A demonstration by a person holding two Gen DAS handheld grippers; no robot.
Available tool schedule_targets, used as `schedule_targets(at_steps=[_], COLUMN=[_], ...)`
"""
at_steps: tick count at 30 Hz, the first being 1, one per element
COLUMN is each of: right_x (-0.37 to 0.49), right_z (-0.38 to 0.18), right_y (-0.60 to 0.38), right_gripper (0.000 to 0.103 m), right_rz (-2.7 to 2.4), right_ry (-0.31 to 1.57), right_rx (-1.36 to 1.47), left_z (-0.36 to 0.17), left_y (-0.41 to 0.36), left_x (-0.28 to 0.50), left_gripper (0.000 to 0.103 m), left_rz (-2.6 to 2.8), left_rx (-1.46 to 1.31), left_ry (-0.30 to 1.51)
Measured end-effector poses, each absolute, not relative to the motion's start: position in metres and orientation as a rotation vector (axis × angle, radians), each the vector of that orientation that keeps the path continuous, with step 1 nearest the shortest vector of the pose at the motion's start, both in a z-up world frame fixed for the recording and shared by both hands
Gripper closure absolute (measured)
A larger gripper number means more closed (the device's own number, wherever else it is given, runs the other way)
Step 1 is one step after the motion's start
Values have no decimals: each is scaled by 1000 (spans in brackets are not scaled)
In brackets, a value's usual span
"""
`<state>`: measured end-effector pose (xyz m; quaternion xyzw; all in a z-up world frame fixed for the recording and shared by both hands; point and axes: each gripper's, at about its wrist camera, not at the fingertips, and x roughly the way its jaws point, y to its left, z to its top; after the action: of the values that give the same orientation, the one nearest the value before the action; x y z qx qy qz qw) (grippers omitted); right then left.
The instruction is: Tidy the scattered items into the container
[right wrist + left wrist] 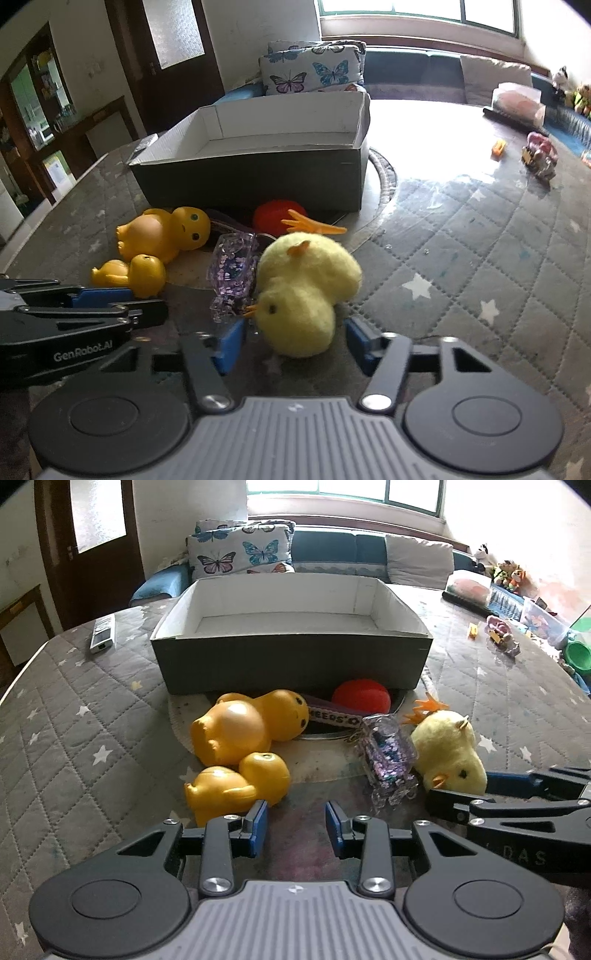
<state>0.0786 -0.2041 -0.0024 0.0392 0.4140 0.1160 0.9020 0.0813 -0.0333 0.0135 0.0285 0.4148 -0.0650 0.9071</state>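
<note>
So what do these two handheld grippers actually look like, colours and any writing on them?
Both match: the left gripper and right gripper have black linkage arms with silver bolts, blue finger pads, round black discs and a ribbed grey centre body. White "GenRobot.AI" lettering marks the left one's side. No cables or sleeves show.

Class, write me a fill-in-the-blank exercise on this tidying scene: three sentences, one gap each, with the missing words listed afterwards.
1. The cardboard box holds ____ toys so far.
2. The right gripper is open around the fluffy ____ chick.
3. The red ball lies right against the box's ____ wall.

Missing words: no; yellow; front
</note>
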Motion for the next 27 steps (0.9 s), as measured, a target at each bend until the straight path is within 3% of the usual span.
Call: schedule_targets(at_steps=[2,8,16,27], right_x=[78,76,72,61], right_z=[-2,-1,3,23], right_y=[-207,-214,-208,-209], right_gripper=[62,63,53,52], right_rz=[234,202,177,181], right_ry=[857,853,826,759], right_rx=[86,70,37,43], left_z=[15,16,20,31], left_y=[-34,-30,-24,-12], left_x=[82,81,74,61], left_gripper=[66,65,65,66], left_rz=[-141,-152,-162,-170], left_rx=[59,40,32,23], left_ry=[851,844,837,807])
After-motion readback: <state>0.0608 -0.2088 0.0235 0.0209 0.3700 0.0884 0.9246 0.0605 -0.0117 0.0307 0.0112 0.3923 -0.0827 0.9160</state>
